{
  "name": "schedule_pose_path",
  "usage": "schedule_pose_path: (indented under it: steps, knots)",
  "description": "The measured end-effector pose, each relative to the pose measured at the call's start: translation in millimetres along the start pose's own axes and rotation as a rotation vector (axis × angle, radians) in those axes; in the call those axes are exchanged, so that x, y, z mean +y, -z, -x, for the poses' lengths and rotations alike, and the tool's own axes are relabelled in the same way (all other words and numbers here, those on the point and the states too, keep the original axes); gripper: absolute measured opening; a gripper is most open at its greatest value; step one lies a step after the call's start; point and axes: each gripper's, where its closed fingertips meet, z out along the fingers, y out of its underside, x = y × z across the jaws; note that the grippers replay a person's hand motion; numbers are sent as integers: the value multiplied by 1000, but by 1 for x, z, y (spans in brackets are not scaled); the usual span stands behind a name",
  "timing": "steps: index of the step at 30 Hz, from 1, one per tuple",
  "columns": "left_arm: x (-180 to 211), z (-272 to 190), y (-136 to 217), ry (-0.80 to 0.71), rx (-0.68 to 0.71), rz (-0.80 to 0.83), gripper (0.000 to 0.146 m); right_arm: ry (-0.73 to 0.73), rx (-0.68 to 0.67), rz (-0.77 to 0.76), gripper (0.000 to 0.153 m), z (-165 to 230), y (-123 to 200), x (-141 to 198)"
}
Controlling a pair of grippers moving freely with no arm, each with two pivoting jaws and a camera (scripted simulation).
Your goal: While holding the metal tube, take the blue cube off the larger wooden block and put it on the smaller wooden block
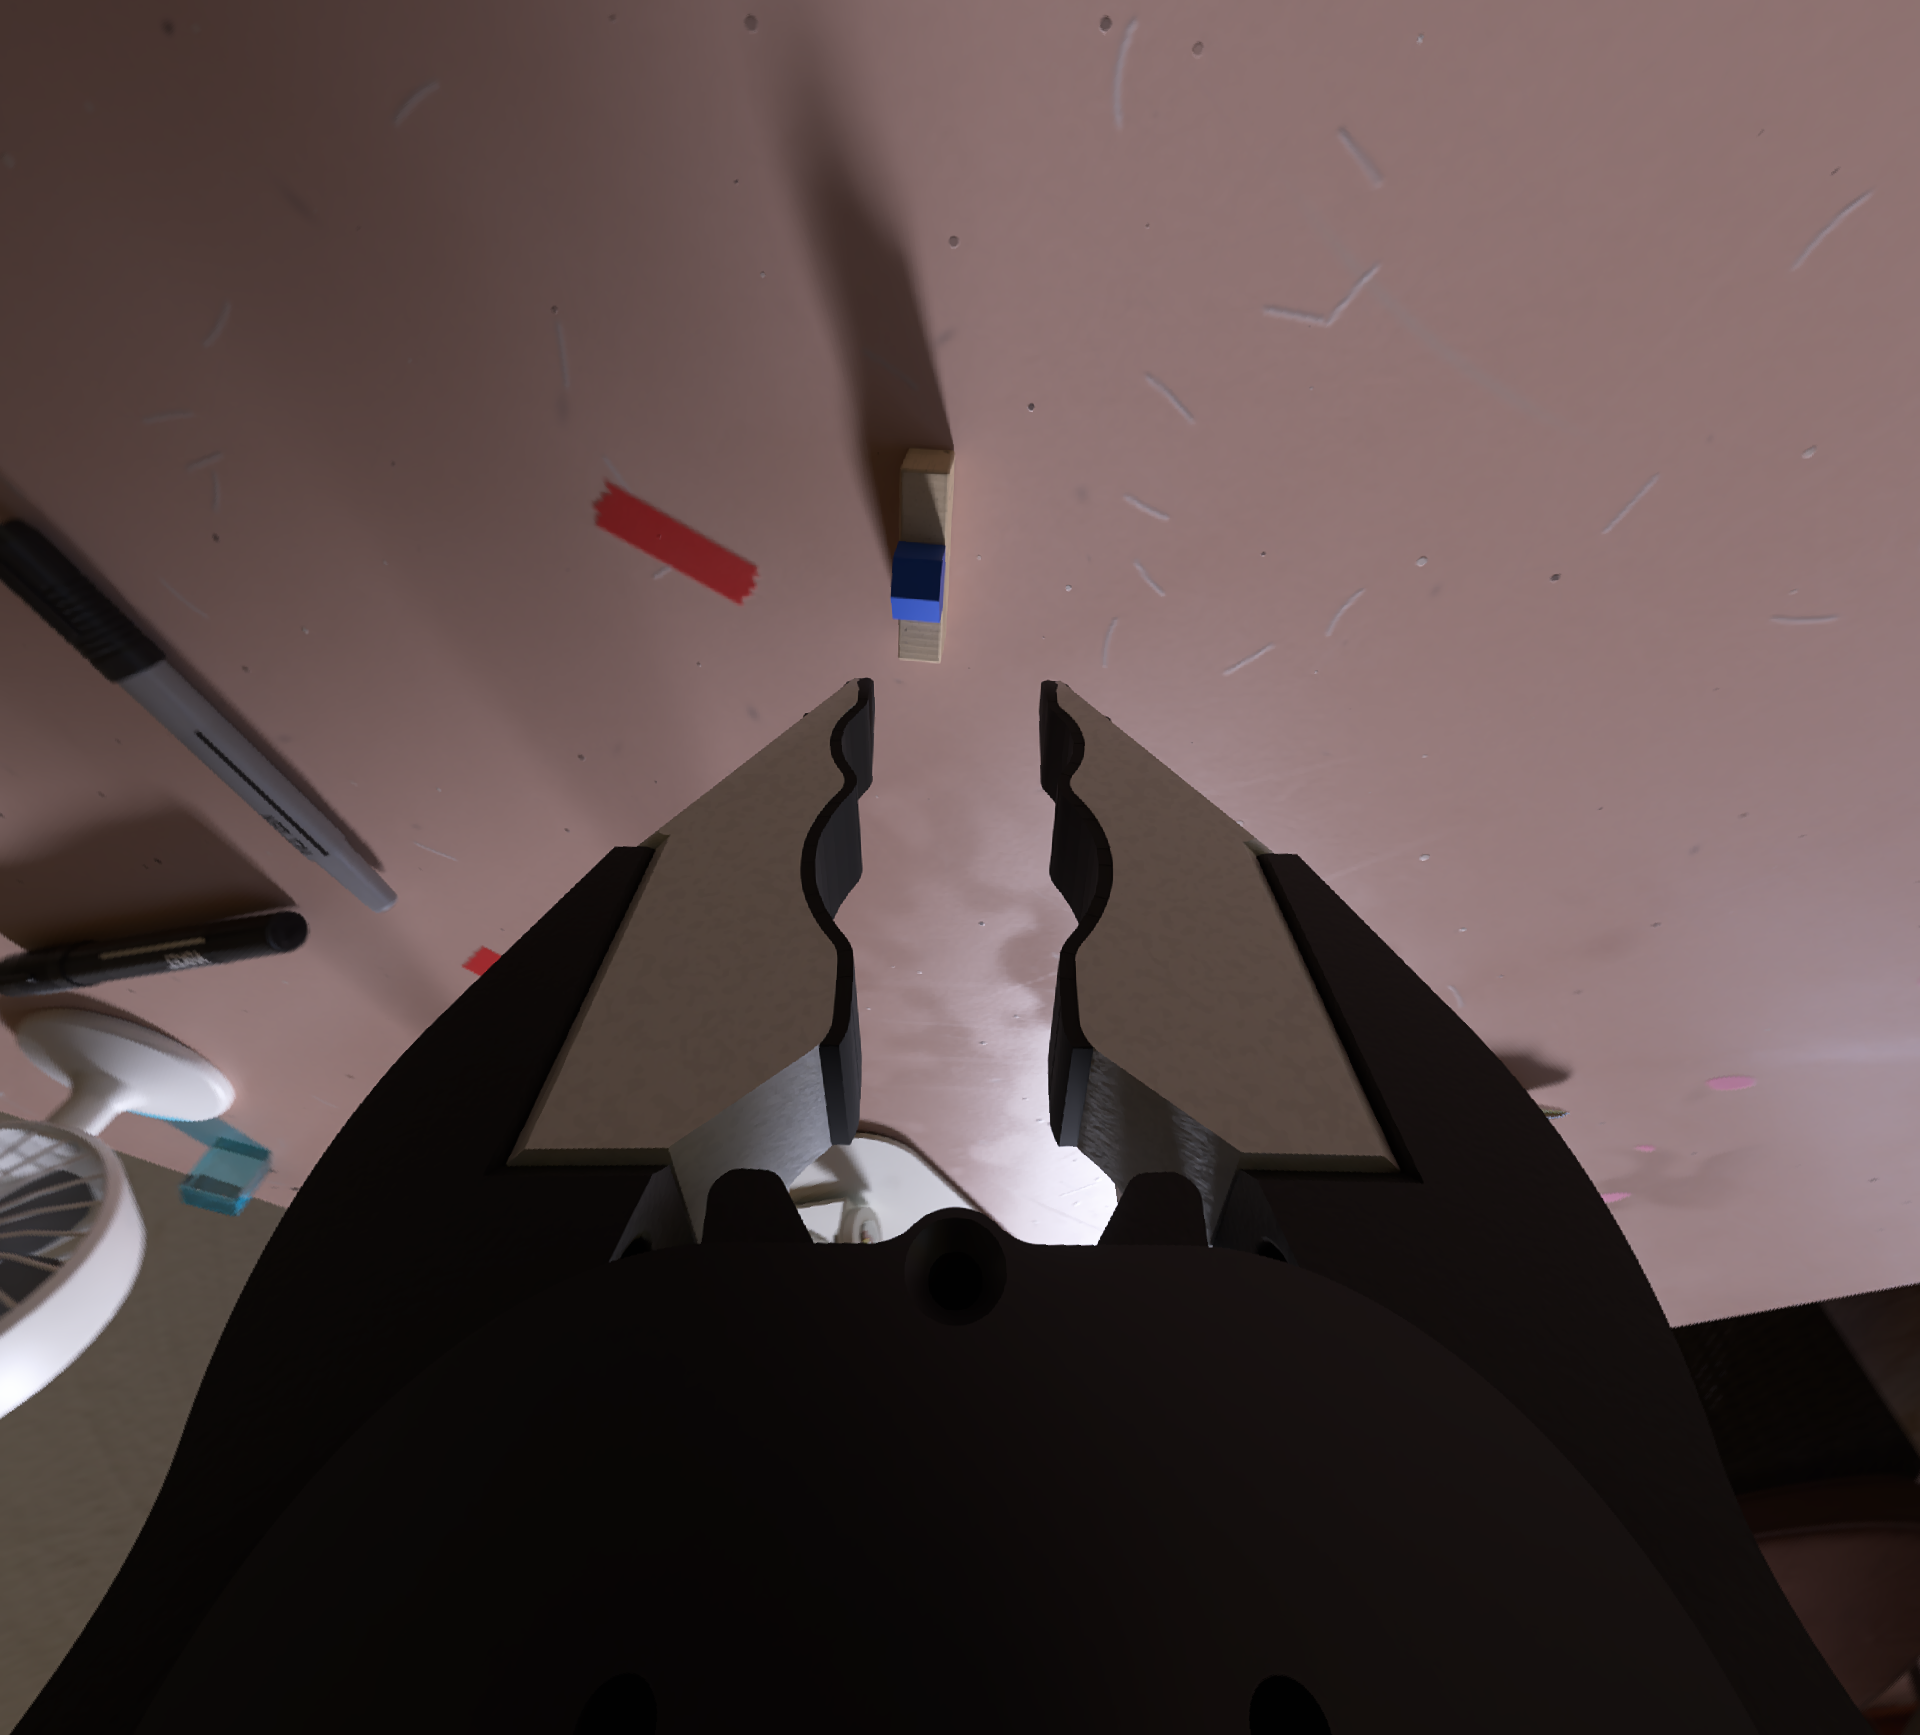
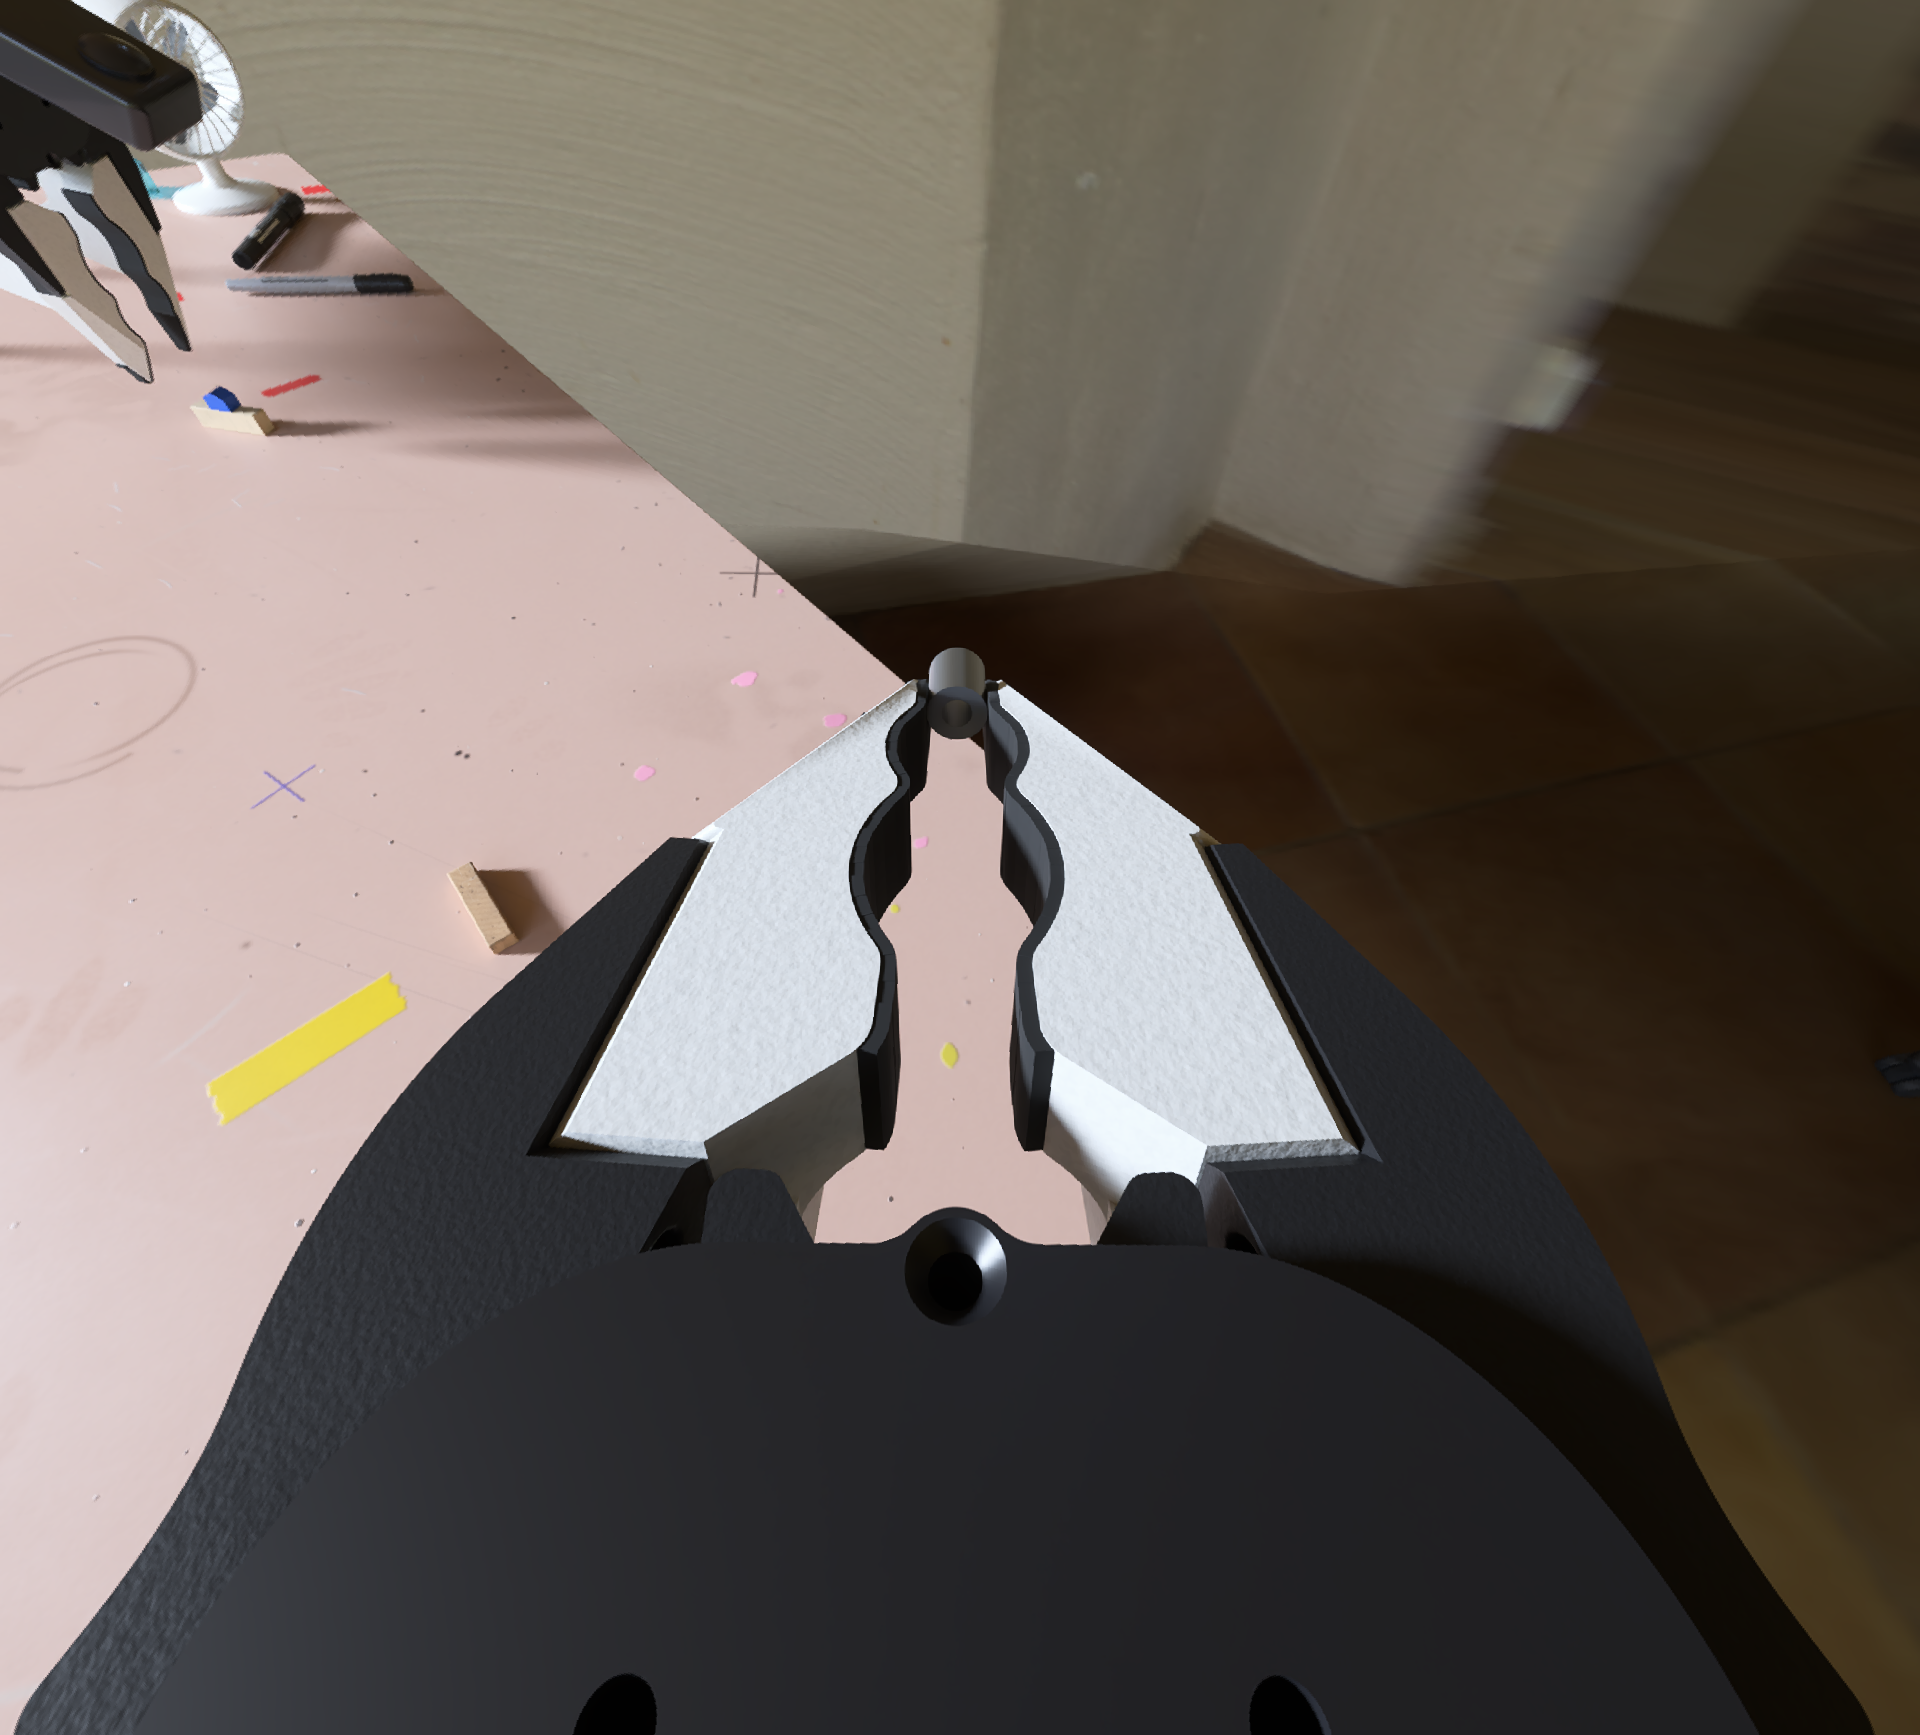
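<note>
In the left wrist view a blue cube point(image 1: 918, 580) sits on the near half of the larger wooden block point(image 1: 926, 485), which lies on the pink table. My left gripper point(image 1: 957, 686) is open and empty, above the table just short of the cube. The cube point(image 2: 218, 400) on that block point(image 2: 237, 420) and the left gripper point(image 2: 156, 355) also show far left in the right wrist view. My right gripper point(image 2: 956, 698) is shut on a short grey metal tube point(image 2: 956, 686) at its fingertips, over the table's edge. The smaller wooden block point(image 2: 483, 906) lies to the left of my right gripper.
Red tape point(image 1: 675, 540) lies left of the cube. A grey marker point(image 1: 197, 719), a black marker point(image 1: 156, 953), a white fan point(image 1: 62, 1197) and a small blue box point(image 1: 223, 1176) sit at the left. Yellow tape point(image 2: 307, 1046) lies near the smaller block. The table edge point(image 2: 665, 470) runs diagonally, with a wall and floor beyond.
</note>
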Motion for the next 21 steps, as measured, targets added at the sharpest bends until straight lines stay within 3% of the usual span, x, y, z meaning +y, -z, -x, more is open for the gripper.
schedule_pose_path:
  steps: [9, 21]
  knots:
    - [-3, 4, -17, -83, -15, 81, 23, -9, 2, 9, 9, -3, -1, 4]
    - [-3, 10, -28, -75, 13, 64, 15, 1, 1, 36, 9, -2, -5, 7]
